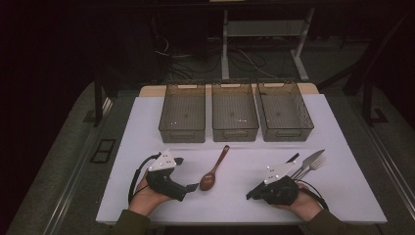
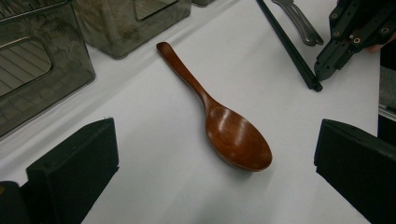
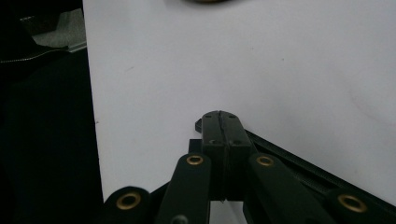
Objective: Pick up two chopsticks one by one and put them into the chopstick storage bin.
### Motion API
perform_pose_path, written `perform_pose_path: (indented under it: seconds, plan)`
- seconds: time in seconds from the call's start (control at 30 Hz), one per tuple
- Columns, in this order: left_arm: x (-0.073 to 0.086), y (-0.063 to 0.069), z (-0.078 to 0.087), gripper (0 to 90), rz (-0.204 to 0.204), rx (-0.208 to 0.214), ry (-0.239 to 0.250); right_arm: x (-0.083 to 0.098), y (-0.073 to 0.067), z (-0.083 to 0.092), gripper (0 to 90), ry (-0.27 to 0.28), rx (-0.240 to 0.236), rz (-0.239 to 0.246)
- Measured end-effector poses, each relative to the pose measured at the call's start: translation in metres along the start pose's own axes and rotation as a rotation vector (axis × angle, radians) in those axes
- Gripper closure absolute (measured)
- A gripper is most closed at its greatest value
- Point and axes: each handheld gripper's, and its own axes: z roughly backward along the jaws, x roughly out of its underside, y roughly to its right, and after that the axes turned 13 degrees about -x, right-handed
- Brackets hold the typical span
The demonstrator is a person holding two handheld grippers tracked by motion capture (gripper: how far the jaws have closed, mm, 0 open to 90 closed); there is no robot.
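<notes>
Both hands sit at the near edge of the white table, each with a gripper. On the left, the left gripper has its jaws spread wide and empty, with the wooden spoon lying just beyond them on the table, bowl nearest, handle pointing far toward the three grey bins. At the right, the right gripper has its jaws pressed fully together; a dark thin chopstick appears to run under or through them, though whether it is actually gripped I cannot tell. Just beyond that hand lie a knife and a fork.
</notes>
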Motion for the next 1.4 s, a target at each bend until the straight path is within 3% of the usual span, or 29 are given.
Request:
perform_pose_path:
  seconds: [1.4]
  plan:
    - [0.0, 0.0, 0.001, 0.0, -0.001, 0.002, 0.002, -0.026, 0.029, -0.017, 89.9, 0.025, 0.062, -0.011]
